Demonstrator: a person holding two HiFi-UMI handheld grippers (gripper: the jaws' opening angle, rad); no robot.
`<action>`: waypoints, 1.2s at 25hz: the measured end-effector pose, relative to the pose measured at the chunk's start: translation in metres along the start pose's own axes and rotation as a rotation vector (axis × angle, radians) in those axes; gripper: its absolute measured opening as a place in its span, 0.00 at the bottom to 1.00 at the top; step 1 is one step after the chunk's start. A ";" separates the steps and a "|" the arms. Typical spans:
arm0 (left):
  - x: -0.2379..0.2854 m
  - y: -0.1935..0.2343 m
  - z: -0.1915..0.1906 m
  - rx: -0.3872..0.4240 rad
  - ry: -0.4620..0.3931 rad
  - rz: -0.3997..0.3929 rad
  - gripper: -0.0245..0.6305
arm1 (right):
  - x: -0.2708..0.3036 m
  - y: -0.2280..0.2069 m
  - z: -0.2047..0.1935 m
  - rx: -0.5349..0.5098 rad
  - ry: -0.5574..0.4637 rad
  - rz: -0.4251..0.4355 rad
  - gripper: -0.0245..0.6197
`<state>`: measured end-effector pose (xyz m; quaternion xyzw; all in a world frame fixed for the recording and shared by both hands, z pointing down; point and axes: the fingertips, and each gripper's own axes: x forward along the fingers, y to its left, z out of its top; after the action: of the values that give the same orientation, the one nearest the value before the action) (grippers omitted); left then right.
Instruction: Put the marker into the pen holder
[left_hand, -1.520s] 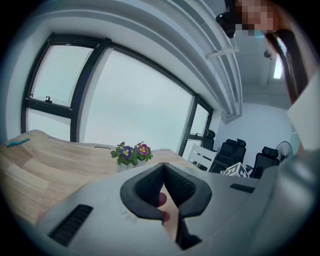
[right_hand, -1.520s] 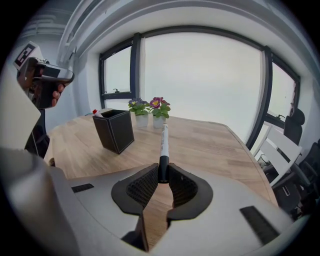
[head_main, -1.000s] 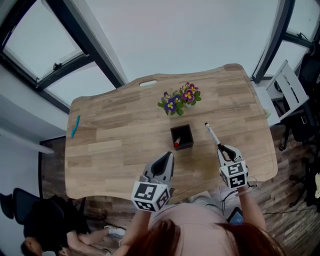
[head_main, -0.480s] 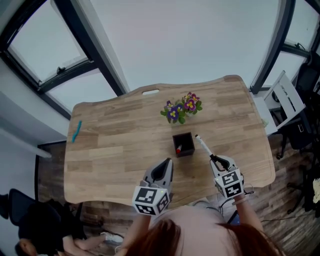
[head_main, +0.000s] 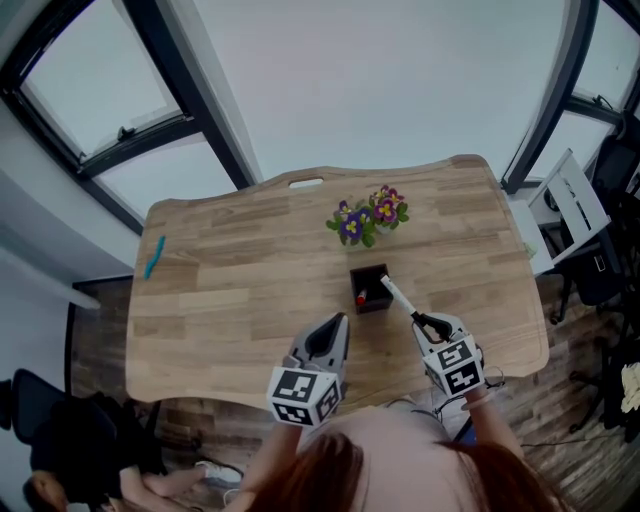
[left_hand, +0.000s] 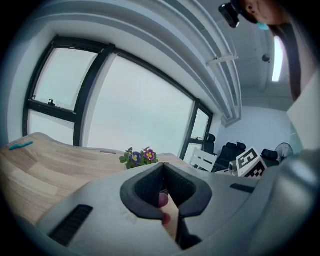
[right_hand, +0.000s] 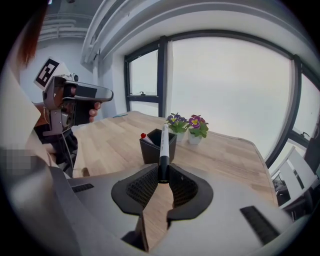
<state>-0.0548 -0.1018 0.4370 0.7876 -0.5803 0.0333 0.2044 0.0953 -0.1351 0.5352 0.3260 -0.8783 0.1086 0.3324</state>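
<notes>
A black square pen holder (head_main: 371, 287) (right_hand: 157, 146) stands on the wooden table (head_main: 230, 270), with a red-capped pen (head_main: 360, 298) (right_hand: 144, 136) inside. My right gripper (head_main: 421, 324) (right_hand: 161, 181) is shut on a white marker with a black end (head_main: 394, 297) (right_hand: 163, 152). The marker points forward and its tip hangs over the holder's right edge. My left gripper (head_main: 334, 325) (left_hand: 162, 172) is shut with nothing between its jaws, held in the air left of the right one, near the table's front edge.
A small pot of purple and yellow flowers (head_main: 367, 217) (right_hand: 189, 127) stands just behind the holder. A teal pen (head_main: 152, 256) (left_hand: 19, 145) lies at the table's far left edge. Office chairs and a white rack (head_main: 570, 195) stand to the right of the table.
My right gripper has carried the marker left and forward, from beside the holder to over its right edge. The left gripper has stayed about where it was.
</notes>
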 end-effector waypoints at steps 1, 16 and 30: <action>0.000 0.000 -0.001 -0.001 0.002 -0.002 0.04 | 0.001 0.002 0.000 -0.001 0.008 0.005 0.13; -0.005 0.009 -0.014 0.000 0.039 -0.017 0.04 | 0.018 0.011 0.008 0.016 0.068 0.023 0.13; 0.007 0.023 -0.013 -0.023 0.047 -0.024 0.04 | 0.034 0.005 0.015 0.026 0.104 0.022 0.13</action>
<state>-0.0711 -0.1090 0.4575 0.7910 -0.5664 0.0427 0.2272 0.0653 -0.1548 0.5458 0.3146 -0.8620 0.1403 0.3720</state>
